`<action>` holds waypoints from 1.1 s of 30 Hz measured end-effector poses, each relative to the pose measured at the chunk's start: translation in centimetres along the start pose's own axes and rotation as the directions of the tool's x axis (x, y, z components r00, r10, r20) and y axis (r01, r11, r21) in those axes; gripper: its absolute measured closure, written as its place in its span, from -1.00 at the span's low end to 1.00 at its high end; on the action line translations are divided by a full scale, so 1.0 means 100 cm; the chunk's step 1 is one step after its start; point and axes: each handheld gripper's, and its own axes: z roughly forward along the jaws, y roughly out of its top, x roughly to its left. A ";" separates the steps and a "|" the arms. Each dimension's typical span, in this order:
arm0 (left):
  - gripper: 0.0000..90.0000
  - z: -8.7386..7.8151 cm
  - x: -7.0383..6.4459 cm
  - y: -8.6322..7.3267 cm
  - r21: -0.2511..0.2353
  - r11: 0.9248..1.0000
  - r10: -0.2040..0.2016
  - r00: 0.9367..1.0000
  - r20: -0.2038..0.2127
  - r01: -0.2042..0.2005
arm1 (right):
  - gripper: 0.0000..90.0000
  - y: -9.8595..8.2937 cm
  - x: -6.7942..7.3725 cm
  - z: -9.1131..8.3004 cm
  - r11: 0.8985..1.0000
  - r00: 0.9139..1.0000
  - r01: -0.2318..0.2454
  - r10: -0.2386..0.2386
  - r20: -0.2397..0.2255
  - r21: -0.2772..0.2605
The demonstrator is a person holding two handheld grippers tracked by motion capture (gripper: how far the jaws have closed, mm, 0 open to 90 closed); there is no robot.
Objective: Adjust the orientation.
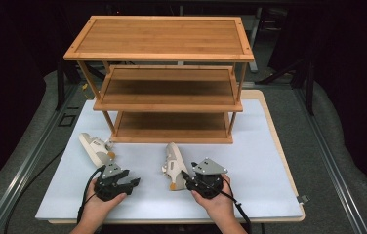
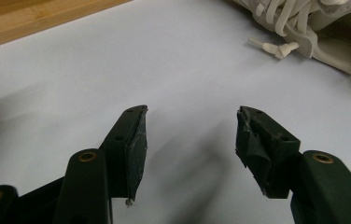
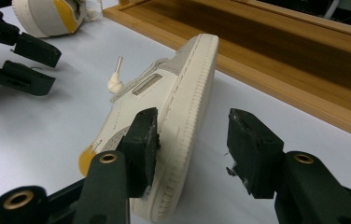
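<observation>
Two cream shoes with yellow heel tabs lie on the white board. One shoe is at the left. The other shoe lies on its side near the middle, and its laces reach into the left gripper view. My right gripper is open and straddles the heel end of this shoe. Its left pad rests against the upper, while the right pad stands off the sole. My left gripper is open over bare board between the two shoes, with nothing in it.
A three-tier bamboo shelf rack stands at the back of the board, with its bottom shelf edge just beyond the shoes. The left gripper is also in the right gripper view, near the other shoe. Dark floor surrounds the table.
</observation>
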 end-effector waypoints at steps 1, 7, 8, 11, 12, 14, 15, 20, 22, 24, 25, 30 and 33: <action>-0.04 0.000 0.000 0.000 0.000 1.000 0.000 1.000 0.000 0.000 | 0.17 0.000 0.000 0.000 1.000 1.000 0.000 0.000 0.000 0.000; -0.04 0.000 0.001 0.000 -0.002 1.000 -0.005 1.000 0.002 0.005 | 0.14 -0.003 -0.004 -0.001 1.000 1.000 -0.017 0.017 0.001 -0.014; -0.04 -0.001 0.002 0.000 -0.005 1.000 -0.009 1.000 0.002 0.009 | 0.14 -0.003 -0.006 -0.001 1.000 1.000 -0.024 0.024 0.002 -0.012; -0.04 -0.001 0.002 -0.001 -0.006 1.000 -0.017 1.000 0.000 0.017 | 0.13 -0.004 -0.010 -0.003 0.999 0.999 -0.033 0.033 0.011 -0.014; -0.04 -0.001 0.002 -0.001 -0.007 1.000 -0.017 1.000 -0.001 0.017 | 0.14 -0.004 -0.011 -0.003 0.999 0.999 -0.035 0.035 0.023 -0.011; -0.05 -0.001 0.001 0.000 -0.006 1.000 -0.018 1.000 0.001 0.018 | 0.14 -0.006 -0.015 -0.004 0.999 0.999 -0.043 0.043 0.031 -0.013; -0.05 -0.001 0.002 0.000 -0.005 1.000 -0.012 1.000 0.003 0.012 | 0.14 -0.006 -0.016 -0.005 0.999 0.998 -0.044 0.044 0.048 -0.002; -0.06 -0.002 0.002 0.000 -0.004 1.000 -0.020 1.000 0.005 0.020 | 0.13 -0.010 -0.025 -0.006 0.996 0.994 -0.084 0.082 0.075 0.014; -0.06 -0.002 0.003 0.000 -0.006 1.000 -0.022 1.000 0.003 0.022 | 0.12 -0.011 -0.028 -0.007 0.995 0.991 -0.099 0.099 0.089 -0.002; -0.05 -0.002 0.003 0.000 -0.008 1.000 -0.022 1.000 0.003 0.022 | 0.10 -0.008 -0.027 -0.010 0.992 0.990 -0.115 0.118 0.073 -0.046; -0.06 -0.002 0.003 0.000 -0.008 1.000 -0.021 1.000 0.005 0.021 | 0.09 -0.006 -0.025 -0.011 0.993 0.992 -0.105 0.108 0.063 -0.055; -0.05 -0.003 0.004 0.000 -0.006 1.000 -0.019 1.000 0.004 0.019 | 0.02 -0.003 -0.013 -0.002 0.996 0.997 -0.074 0.074 0.009 -0.044; -0.06 -0.004 0.004 0.000 -0.008 1.000 -0.023 1.000 0.005 0.023 | 0.00 -0.004 -0.010 0.004 0.997 0.998 -0.069 0.069 -0.011 -0.033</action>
